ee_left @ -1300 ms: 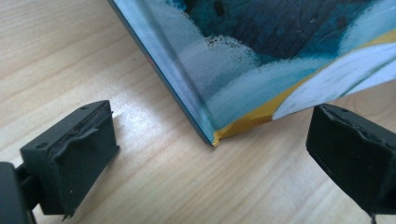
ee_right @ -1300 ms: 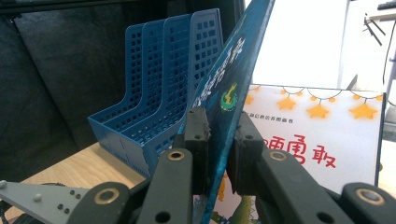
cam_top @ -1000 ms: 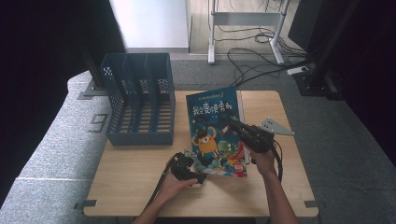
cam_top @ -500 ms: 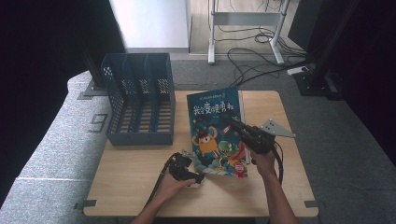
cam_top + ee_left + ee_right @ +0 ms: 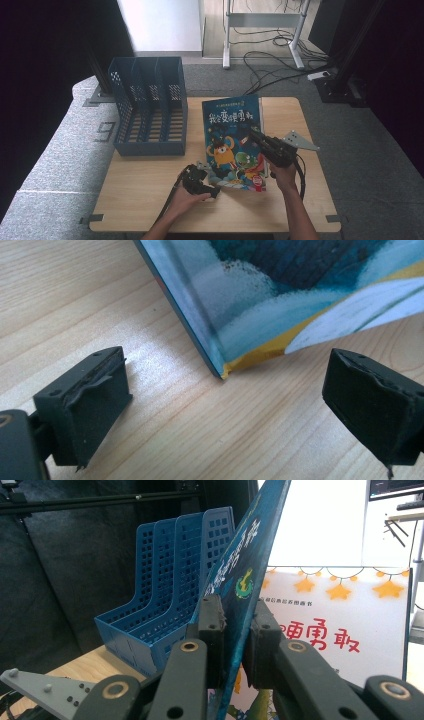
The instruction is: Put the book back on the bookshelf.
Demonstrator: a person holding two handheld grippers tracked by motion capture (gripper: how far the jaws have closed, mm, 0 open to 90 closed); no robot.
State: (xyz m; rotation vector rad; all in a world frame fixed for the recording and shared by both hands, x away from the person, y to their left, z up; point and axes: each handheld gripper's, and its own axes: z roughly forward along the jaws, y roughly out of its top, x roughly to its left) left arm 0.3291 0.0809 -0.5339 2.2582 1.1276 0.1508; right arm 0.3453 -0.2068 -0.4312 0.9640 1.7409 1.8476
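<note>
from above i see the book [image 5: 233, 142] on the table [image 5: 140, 195] right of the rack [image 5: 150, 112], my right gripper [image 5: 256, 134] on its cover, my left gripper [image 5: 204, 167] at its near corner; my left gripper view shows spread jaws flanking that corner; my right gripper view shows jaws clamped on the lifted cover [image 5: 240, 587].

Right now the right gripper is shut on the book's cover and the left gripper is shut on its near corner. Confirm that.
Wrong on the left gripper: the left gripper view shows its jaws wide open, either side of the book's corner, touching nothing. The right gripper is indeed shut on the cover.
</note>
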